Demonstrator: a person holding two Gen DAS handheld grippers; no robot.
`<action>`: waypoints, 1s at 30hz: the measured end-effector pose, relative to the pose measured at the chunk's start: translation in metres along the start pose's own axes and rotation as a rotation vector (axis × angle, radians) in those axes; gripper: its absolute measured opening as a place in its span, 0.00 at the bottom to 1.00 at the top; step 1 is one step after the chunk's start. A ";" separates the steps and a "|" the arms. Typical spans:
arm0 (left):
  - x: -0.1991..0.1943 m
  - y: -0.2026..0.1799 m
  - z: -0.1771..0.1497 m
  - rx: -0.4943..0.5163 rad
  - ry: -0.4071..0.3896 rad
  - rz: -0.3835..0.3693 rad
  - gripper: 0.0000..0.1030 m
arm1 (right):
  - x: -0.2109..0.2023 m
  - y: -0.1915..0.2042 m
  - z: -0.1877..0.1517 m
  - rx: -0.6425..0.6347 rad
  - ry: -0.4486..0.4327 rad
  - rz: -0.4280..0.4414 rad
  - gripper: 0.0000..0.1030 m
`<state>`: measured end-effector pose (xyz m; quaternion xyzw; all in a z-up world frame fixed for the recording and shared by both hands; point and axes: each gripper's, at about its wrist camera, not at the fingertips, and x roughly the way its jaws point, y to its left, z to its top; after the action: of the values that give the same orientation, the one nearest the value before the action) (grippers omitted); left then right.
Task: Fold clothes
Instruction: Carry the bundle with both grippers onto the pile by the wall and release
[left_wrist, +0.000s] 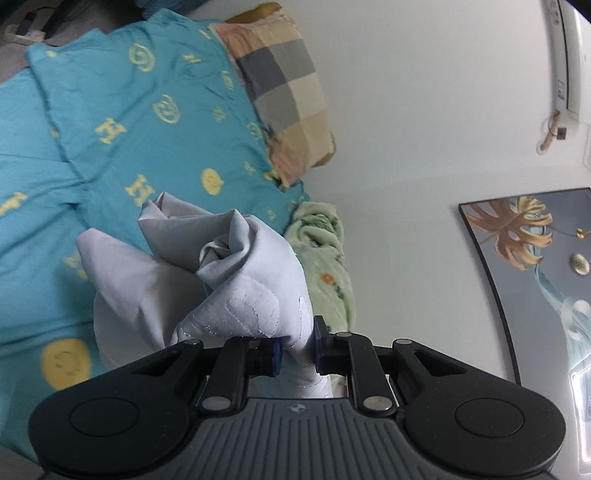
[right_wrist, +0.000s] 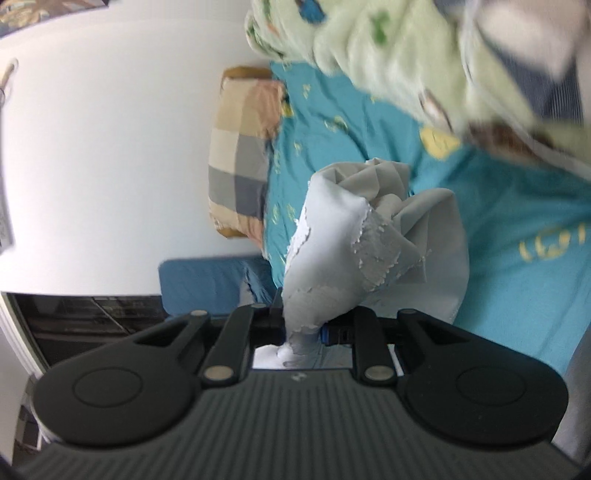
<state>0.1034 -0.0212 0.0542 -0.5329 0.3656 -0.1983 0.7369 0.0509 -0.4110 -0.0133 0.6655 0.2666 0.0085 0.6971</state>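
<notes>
A pale grey garment (left_wrist: 236, 266) with stitched lines hangs bunched over the teal bed. My left gripper (left_wrist: 297, 350) is shut on one bunched part of it, cloth pinched between the blue pads. In the right wrist view the same grey garment (right_wrist: 354, 236), with a cracked white print, is bunched up, and my right gripper (right_wrist: 303, 328) is shut on another part of it. Both views are rolled sideways, so the garment is held up off the bed between the two grippers.
The bed has a teal quilt with yellow smileys (left_wrist: 122, 122) and a checked pillow (left_wrist: 280, 85). A light green floral blanket (left_wrist: 325, 251) lies by the wall, also seen close in the right wrist view (right_wrist: 399, 48). A framed picture (left_wrist: 532, 266) hangs on the white wall.
</notes>
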 end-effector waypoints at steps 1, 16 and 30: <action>0.012 -0.013 -0.005 0.004 0.004 -0.014 0.16 | -0.006 0.008 0.013 -0.005 -0.013 0.007 0.18; 0.326 -0.151 -0.114 0.105 0.294 -0.243 0.17 | -0.123 0.094 0.258 -0.226 -0.416 -0.034 0.18; 0.371 -0.045 -0.202 0.273 0.588 -0.076 0.18 | -0.172 -0.042 0.263 -0.180 -0.366 -0.246 0.18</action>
<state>0.1992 -0.4193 -0.0581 -0.3624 0.5124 -0.4183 0.6566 -0.0101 -0.7215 0.0018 0.5537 0.2133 -0.1737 0.7860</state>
